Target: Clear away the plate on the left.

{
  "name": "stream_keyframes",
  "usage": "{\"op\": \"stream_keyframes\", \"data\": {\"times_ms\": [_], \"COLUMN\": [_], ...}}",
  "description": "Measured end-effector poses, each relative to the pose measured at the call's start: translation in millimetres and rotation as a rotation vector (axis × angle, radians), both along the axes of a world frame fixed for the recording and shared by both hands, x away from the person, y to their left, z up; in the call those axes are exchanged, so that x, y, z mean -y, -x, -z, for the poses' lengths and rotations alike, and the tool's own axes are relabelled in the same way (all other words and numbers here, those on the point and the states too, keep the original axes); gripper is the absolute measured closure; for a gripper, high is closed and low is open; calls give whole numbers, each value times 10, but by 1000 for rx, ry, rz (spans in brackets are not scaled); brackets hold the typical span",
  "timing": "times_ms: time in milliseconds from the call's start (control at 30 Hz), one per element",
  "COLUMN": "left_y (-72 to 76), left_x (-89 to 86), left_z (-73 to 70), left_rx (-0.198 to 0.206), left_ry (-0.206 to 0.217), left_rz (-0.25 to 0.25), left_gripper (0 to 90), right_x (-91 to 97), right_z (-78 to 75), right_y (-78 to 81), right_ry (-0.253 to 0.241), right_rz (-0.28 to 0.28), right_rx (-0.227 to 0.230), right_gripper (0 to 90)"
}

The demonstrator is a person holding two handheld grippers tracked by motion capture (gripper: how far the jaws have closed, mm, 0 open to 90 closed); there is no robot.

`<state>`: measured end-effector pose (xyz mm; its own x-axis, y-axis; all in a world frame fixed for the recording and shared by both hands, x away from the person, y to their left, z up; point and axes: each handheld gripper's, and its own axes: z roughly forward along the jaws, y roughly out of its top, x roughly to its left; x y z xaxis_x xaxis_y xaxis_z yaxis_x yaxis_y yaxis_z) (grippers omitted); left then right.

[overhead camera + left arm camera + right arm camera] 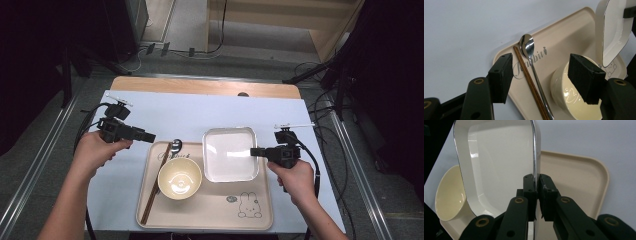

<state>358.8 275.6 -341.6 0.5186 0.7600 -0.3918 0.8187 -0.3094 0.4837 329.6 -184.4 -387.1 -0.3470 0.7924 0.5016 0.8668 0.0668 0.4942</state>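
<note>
A beige tray [210, 217] lies on a white sheet [200, 112] over the wooden table [200, 86], its near edge close to the sheet's front border. Bare sheet spreads wide behind the tray and to either side of it.

The right gripper [256, 152] comes in from the tray's right side, its jaws clamped on the right rim of a white rectangular dish [230, 152]. In the right gripper view the two black pads pinch that thin, metal-edged rim [534, 157] between them, and the dish stands tilted up off the tray [574, 177]; its lower end is cut off by the picture's edge. The dish looks glossy, with rounded corners and a shallow well.

The left gripper [149, 136] hovers just off the tray's back left corner, over the bare sheet. Its jaws are spread wide with nothing between them.

A cream bowl [179, 178], smooth and round, sits on the tray's left half, near the dish. Brown chopsticks [155, 187] lie along the tray's left edge beside a shiny steel spoon [527, 47]; in the left gripper view the two lie side by side, their near ends cut off. In the high view the spoon's handle is hidden behind the bowl. A rabbit drawing [248, 205] marks the tray's near right corner, and printed lettering [534, 58] near the spoon is partly covered.
</note>
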Motion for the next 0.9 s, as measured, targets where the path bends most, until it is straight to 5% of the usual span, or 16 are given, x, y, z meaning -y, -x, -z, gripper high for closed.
{"op": "stream_keyframes", "data": {"times_ms": [567,667,900], "left_y": [240,313,404], "left_x": [-157,-186,-281], "left_z": [98,134,310], "left_rx": [33,63,23], "left_ry": [1,-1,-8], "left_rz": [-12,-5,-27], "left_gripper": [373,371,368], "right_x": [119,120,94], "right_z": [192,236,348], "right_y": [137,158,180], "right_ry": [26,37,48], "right_rz": [-16,-21,-32], "right_rx": [-60,-77,-108], "right_gripper": [851,851,850]}}
